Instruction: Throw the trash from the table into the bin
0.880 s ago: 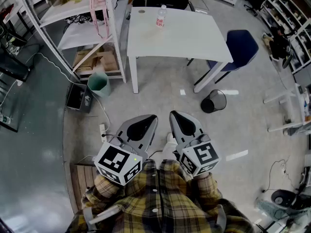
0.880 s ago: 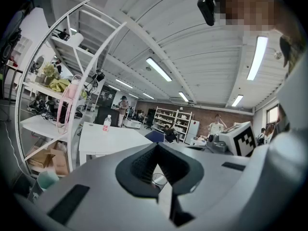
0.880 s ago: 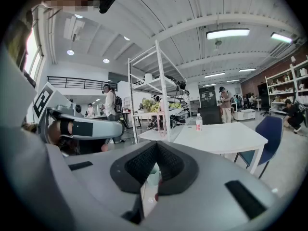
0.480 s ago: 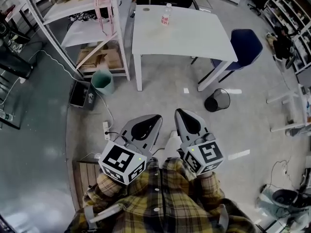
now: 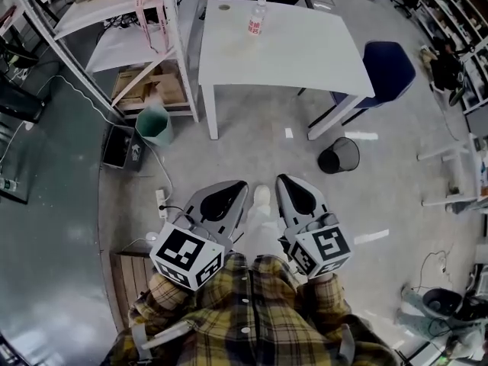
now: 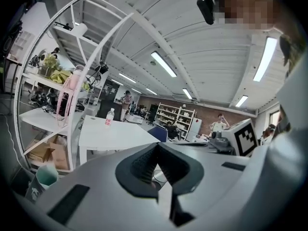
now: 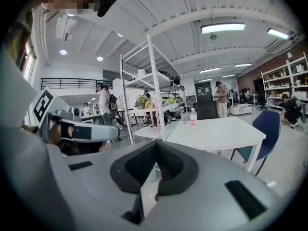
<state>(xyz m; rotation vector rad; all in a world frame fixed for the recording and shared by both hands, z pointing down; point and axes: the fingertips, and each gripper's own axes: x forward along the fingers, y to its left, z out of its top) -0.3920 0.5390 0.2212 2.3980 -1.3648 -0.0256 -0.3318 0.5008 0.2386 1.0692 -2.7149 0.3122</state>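
Left gripper (image 6: pixel 156 147) jaws pressed together, nothing between. Right gripper (image 7: pixel 155 148) same, shut and empty. Bare grey concrete floor (image 5: pixel 259 147) lies open from both grippers up to the white rectangular table (image 5: pixel 305 52). Clear plastic bottle with red label (image 5: pixel 257 17) stands upright near the table's far edge, well apart from the grippers. Black mesh bin (image 5: pixel 338 155) sits on the floor just beside the table's front right leg, plain in the head view. Gripper views add ceiling strip lights (image 7: pixel 222 28) and standing people (image 7: pixel 104 105) far back.
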